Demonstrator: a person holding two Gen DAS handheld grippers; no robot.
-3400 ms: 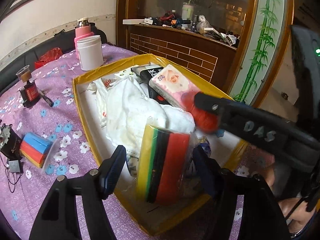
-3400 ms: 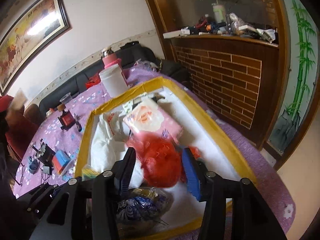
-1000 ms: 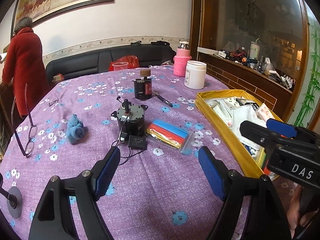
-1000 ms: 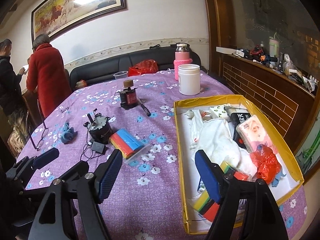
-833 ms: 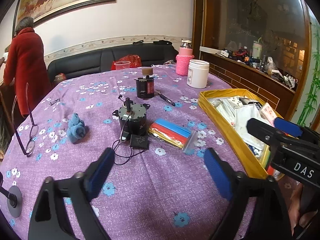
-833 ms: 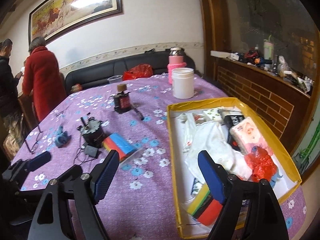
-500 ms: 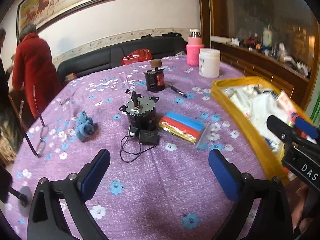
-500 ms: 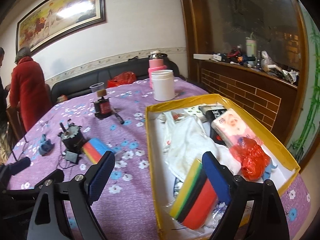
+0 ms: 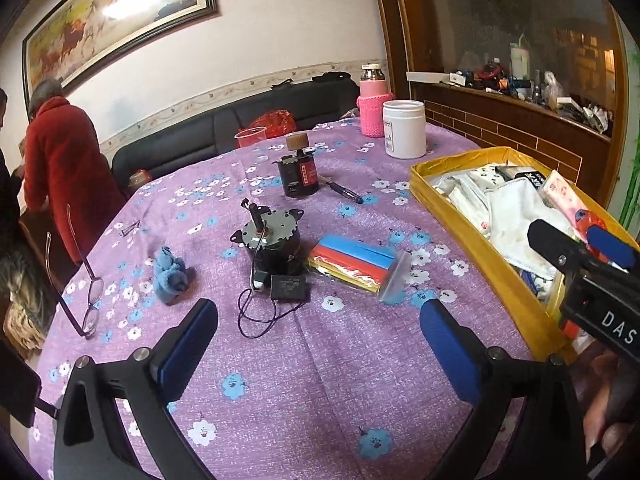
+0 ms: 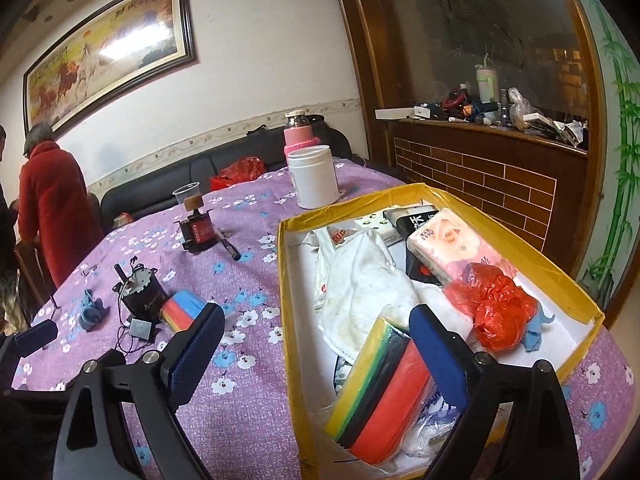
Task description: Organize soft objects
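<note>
Beyond the left hand-held gripper [image 9: 318, 346], its jaws just spread empty, lies the sponge pack [image 9: 356, 262]

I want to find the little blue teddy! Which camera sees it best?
The left wrist view: the blue teddy lies in full view on the purple tablecloth, near the round motor. In the right wrist view the teddy is smaller, far off at the left edge.

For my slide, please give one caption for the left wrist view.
Open left gripper above bagged sponges and a small motor.
</note>
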